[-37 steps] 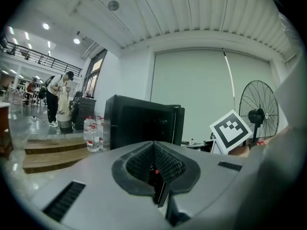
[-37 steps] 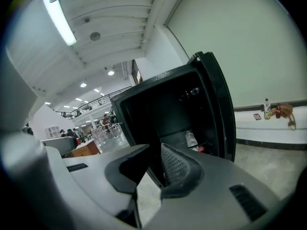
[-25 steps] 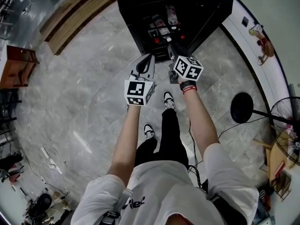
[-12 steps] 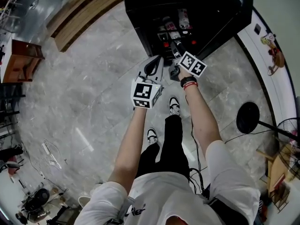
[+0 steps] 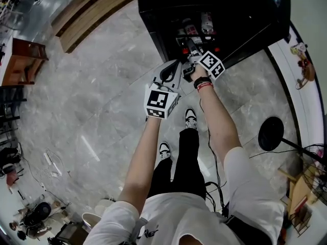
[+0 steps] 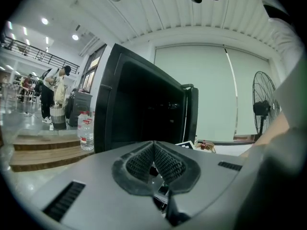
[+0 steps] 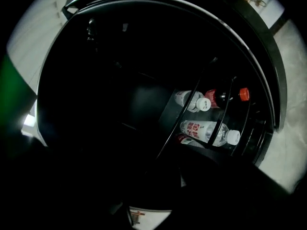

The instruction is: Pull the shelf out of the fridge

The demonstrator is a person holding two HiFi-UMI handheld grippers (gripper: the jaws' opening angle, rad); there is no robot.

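The black fridge (image 5: 214, 14) stands open at the top of the head view, with bottles on its shelves. My right gripper (image 5: 190, 49) reaches into it. In the right gripper view the inside is very dark. A wire shelf (image 7: 210, 110) slants across, and under it lie a clear bottle with a red label (image 7: 206, 131) and a red-capped dark bottle (image 7: 225, 96). The right jaws are opening, and I see nothing pressed between them. My left gripper (image 5: 171, 74) hangs outside the fridge, shut and empty, its pads (image 6: 165, 163) meeting in front of the fridge (image 6: 144, 111).
Wooden steps (image 5: 87, 14) and a brown cabinet (image 5: 23, 60) lie to the left on the marble floor. A standing fan's round base (image 5: 271, 134) is at the right, and the person's shoes (image 5: 190, 119) are just below the grippers. Water bottles (image 6: 85, 128) stand on the steps.
The person has stepped closer to the fridge. The right gripper has gone further into the fridge's opening. The left gripper has come along but stays outside.
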